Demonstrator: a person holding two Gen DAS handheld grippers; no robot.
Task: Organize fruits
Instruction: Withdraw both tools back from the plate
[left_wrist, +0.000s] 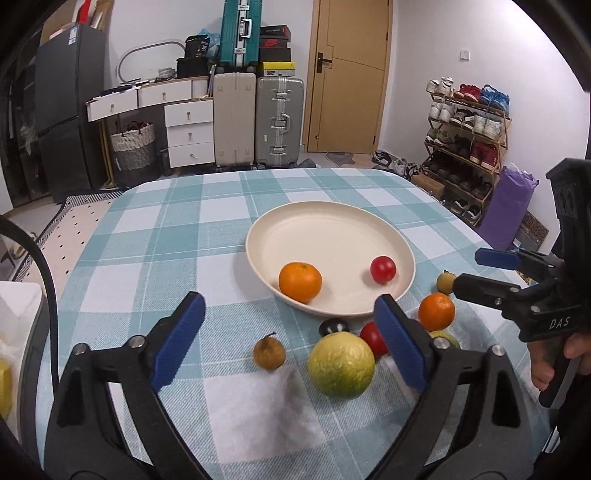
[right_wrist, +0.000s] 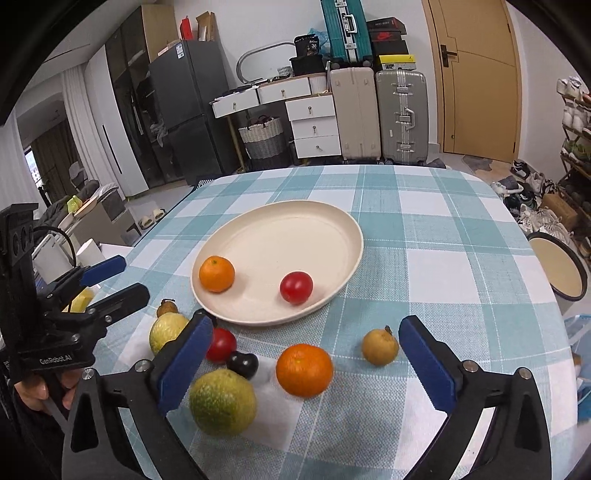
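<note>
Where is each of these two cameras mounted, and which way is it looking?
Left wrist view: rides the left tongs, facing the round cream plate; the right tongs and a hand show.
Right wrist view: rides the right tongs, facing the same plate; the left tongs show.
Shared: plate, checked teal tablecloth.

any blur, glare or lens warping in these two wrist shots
Left wrist view: sharp throughout, strong fisheye bending of the door, black corner vignette, soft shadow under the orange on the plate. Right wrist view: equally sharp, table edge bowed, no harsh glare, dim vignetted corners.
</note>
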